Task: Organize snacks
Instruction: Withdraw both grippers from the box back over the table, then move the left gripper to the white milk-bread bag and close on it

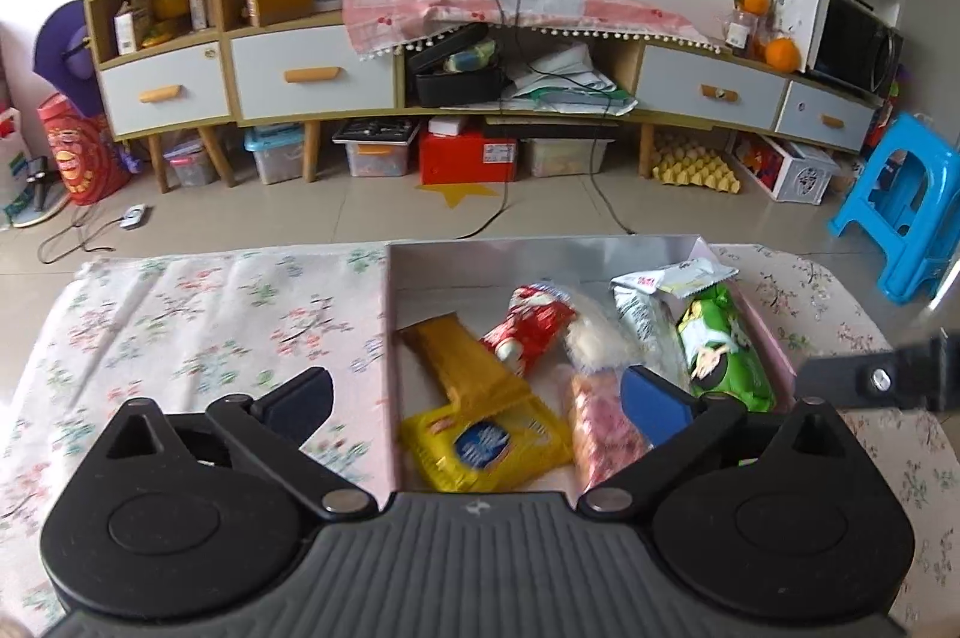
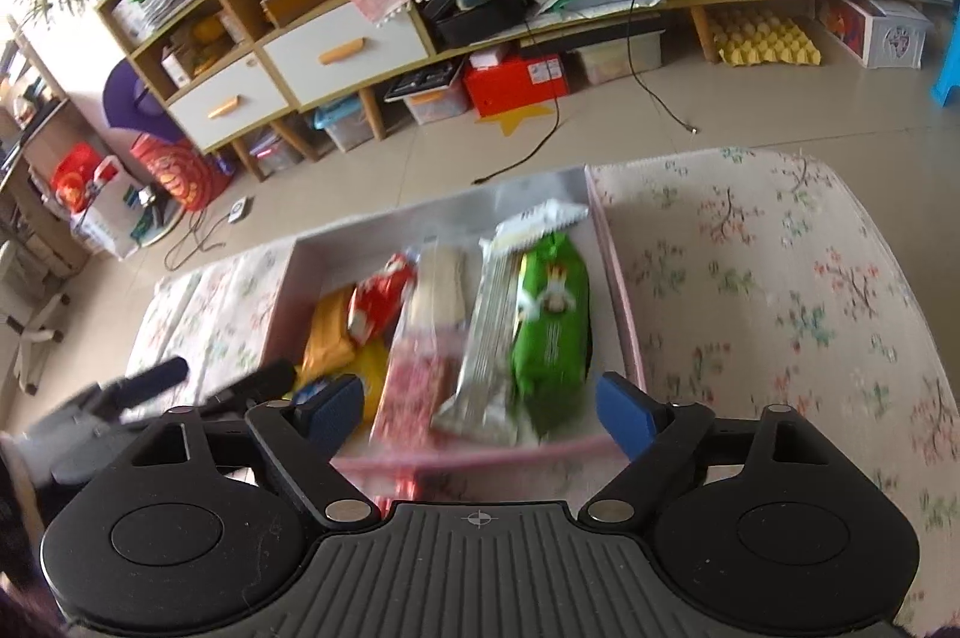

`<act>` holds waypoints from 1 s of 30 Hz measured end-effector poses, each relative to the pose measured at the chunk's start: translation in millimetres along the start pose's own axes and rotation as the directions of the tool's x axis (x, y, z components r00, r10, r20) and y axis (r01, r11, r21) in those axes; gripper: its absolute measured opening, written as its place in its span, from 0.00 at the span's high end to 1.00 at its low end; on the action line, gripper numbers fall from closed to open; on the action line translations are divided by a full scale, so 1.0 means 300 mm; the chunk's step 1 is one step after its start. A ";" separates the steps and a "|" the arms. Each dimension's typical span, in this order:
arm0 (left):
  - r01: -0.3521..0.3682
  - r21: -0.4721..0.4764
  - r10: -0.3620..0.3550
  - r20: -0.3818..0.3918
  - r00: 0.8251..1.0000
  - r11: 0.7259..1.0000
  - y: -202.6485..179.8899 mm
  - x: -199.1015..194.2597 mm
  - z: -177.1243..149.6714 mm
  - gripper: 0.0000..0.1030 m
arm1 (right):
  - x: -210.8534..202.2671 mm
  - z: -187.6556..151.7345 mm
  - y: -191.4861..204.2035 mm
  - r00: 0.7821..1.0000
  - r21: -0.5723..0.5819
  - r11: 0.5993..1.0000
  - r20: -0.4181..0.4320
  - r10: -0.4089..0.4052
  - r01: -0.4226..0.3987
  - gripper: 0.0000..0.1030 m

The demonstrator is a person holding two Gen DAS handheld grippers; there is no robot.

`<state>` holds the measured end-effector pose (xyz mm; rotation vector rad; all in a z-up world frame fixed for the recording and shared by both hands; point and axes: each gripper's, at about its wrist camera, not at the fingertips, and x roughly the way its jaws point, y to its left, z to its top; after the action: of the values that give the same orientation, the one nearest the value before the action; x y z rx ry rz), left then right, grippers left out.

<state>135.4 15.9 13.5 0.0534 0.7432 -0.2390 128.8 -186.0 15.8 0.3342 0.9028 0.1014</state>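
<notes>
Left gripper [image 1: 477,401]: your jaws stand wide apart with nothing between the pads; one blue pad sits over the floral tablecloth [image 1: 198,320], the other over the box.
Right gripper [image 2: 480,413]: your jaws are also spread wide and grip nothing; the near pink rim of the box lies between the pads in that view.
Box [image 1: 600,257]: a shallow pink-sided box with a pale inside, resting on the tablecloth; its near edge is hidden behind your gripper bodies.
Snacks: all lie inside the box, side by side, some overlapping. Green packet [image 1: 723,353] against the right wall, white-and-silver packet [image 1: 645,317] beside it, red packet [image 1: 531,329], orange packet [image 1: 465,359], yellow packet with a blue label [image 1: 486,443], pink speckled packet [image 1: 603,428].
Hard to read: motion blur smears the printing, so you cannot make out any brand. The clear bag with pale contents [image 1: 594,338] is too blurred to name.
Cut off: the black bar [image 1: 882,380] at the left view's right edge is part of your other gripper.
</notes>
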 end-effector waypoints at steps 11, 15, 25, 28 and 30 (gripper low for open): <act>-0.086 -0.014 0.084 -0.077 0.993 0.996 0.079 -0.121 -0.077 0.00 | -0.070 -0.144 0.053 0.999 -0.077 0.997 0.027 0.034 -0.031 0.10; -0.085 -0.055 0.079 -0.101 0.992 0.995 0.116 -0.117 -0.132 0.00 | -0.064 -0.202 0.067 0.999 -0.136 0.990 0.046 0.027 -0.021 0.07; -0.141 -0.122 0.114 -0.206 0.972 0.983 0.230 -0.058 -0.219 0.01 | 0.021 -0.324 0.114 0.999 -0.366 0.931 0.045 0.024 -0.006 0.07; -0.237 -0.288 0.158 -0.270 0.950 0.928 0.283 -0.023 -0.235 0.06 | 0.046 -0.362 0.134 0.998 -0.399 0.917 0.053 0.038 -0.014 0.07; -0.259 -0.425 0.131 -0.309 0.942 0.867 0.311 -0.006 -0.256 0.13 | 0.068 -0.383 0.154 0.998 -0.431 0.902 0.050 0.041 -0.016 0.07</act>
<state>105.1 117.2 -45.1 -0.2964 1.0464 0.1513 53.7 -109.9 -50.1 -0.0641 0.7923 0.3129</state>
